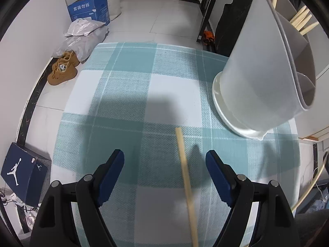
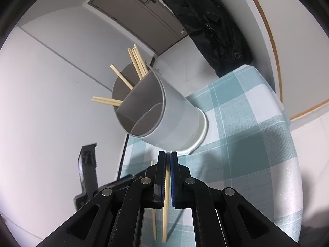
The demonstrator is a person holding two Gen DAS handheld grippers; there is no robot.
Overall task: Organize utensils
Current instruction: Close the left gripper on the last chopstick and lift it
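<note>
One round table under a teal-and-white checked cloth [image 1: 127,94] takes up most of both views, with white floor tiles beyond its far edge. On the cloth stands a tall grey utensil holder [image 2: 164,115] on a white saucer-like base; it sits near the table's edge, and inner walls split it into compartments. Several wooden chopsticks [image 2: 136,62] lean out of its rear compartment, fanned in different directions, while the two nearer compartments look bare as far as the right wrist view shows.

On the floor past the table lie a blue cardboard box [image 1: 89,10], some grey plastic bags [image 1: 82,39], a pair of tan shoes [image 1: 62,70] and a dark blue shoe box [image 1: 22,175]. A black jacket [image 2: 216,26] hangs beside the table.

The left gripper [image 1: 164,162] hovers above the cloth with its jaws spread wide and nothing pressed between the blue pads. One loose chopstick [image 1: 187,185] lies on the cloth below the gap, running lengthwise between the two fingers and apart from both.

The right gripper [image 2: 168,156] is clenched on a single chopstick [image 2: 167,185], which runs along the narrow slit between the pads, its tip at the fingertips, just below the holder's base in the view. Another chopstick [image 2: 153,205] shows on the cloth just beside the held one.
</note>
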